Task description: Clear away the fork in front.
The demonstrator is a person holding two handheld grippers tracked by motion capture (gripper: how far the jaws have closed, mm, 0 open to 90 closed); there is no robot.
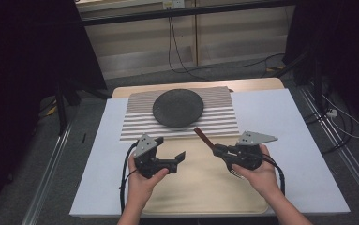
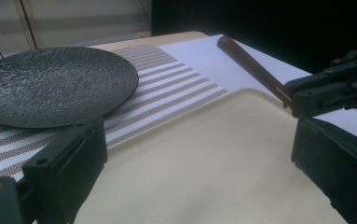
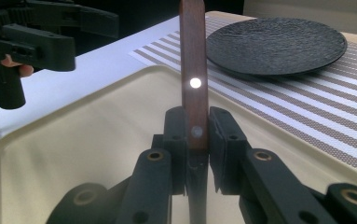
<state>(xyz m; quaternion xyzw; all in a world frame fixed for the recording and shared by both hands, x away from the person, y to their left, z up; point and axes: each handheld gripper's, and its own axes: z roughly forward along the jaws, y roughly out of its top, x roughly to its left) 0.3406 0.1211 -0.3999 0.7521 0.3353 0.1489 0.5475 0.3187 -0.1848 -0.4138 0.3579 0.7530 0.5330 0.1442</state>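
Right hand-held gripper (image 3: 197, 135): jaws closed on fork (image 3: 193, 70) handle; keep it level.
Left hand-held gripper (image 1: 170, 161): jaws apart, empty.
Plate (image 1: 177, 108): at 12 o'clock.

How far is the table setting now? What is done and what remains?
Done: the black plate lies on the striped placemat. In hand: the right claw is shut on a wooden-handled fork above the beige tray; its tines show below the hand. Left: the fork is not yet set down, probably beside the plate. The left claw is open, holding nothing.
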